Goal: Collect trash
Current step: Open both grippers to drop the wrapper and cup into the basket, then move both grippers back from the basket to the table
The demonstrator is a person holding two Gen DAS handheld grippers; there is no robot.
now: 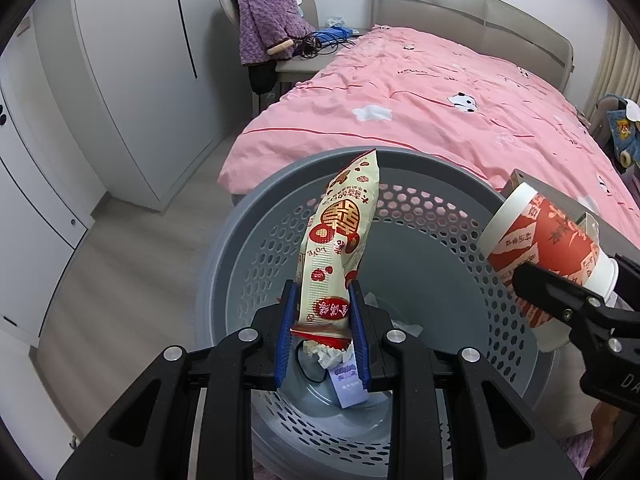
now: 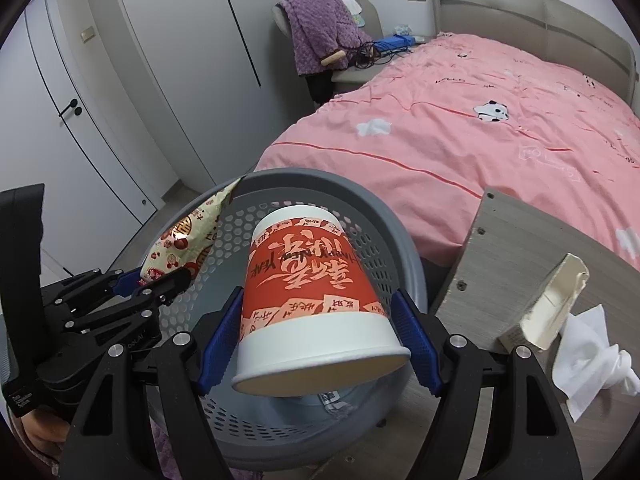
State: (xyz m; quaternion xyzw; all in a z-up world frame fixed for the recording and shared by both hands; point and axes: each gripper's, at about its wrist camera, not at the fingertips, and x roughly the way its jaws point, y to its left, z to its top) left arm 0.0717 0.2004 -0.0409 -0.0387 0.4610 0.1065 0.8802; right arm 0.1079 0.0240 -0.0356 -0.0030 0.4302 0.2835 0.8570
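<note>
Bedroom; basket [image 1: 256, 216] litter perhaps tissue [image 1: 328, 354]

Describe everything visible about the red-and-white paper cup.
The red-and-white paper cup looks like coated paper: a red band with white lettering and pale label patches, and a plain white band at its rolled rim. It is held tipped, base away from the right wrist camera, mouth toward it. The right gripper clamps its sides between blue pads, above the grey perforated plastic basket. Its inside is not visible.
</note>
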